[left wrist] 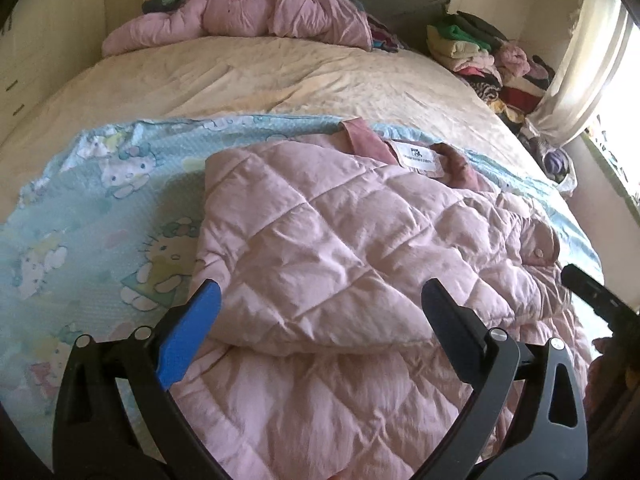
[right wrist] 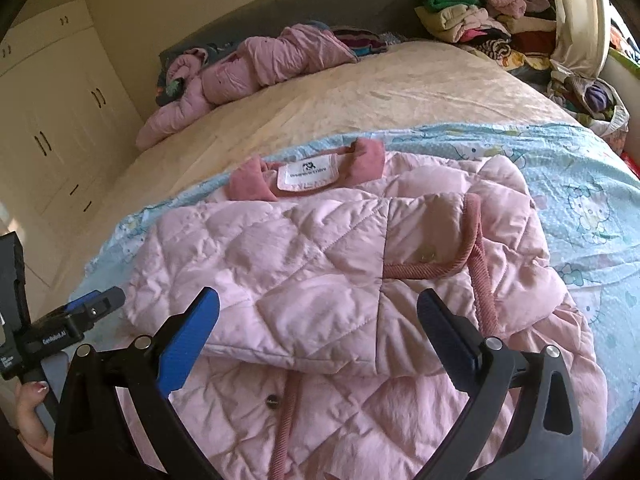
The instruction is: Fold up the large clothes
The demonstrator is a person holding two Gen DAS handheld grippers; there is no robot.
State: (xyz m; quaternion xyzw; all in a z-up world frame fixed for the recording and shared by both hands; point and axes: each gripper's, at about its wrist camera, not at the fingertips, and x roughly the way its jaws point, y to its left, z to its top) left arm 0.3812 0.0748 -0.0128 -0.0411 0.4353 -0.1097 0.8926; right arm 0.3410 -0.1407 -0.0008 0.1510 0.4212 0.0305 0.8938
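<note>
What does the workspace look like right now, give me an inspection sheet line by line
Surface: bed with cream cover; blue cartoon-print blanket across the near part.
Job's things: pink quilted jacket lies on the blanket, sides folded in, collar label up.
Clutter: crumpled pink garment by the headboard; clothes pile at the far corner.
Grippers: left gripper open above the jacket, holding nothing; right gripper open, holding nothing.
Cables: nothing seen.
Surroundings: cream wardrobe; curtain at a bright window.

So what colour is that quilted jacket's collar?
Dusty rose, darker than the jacket; the collar shows best in the right wrist view.
</note>
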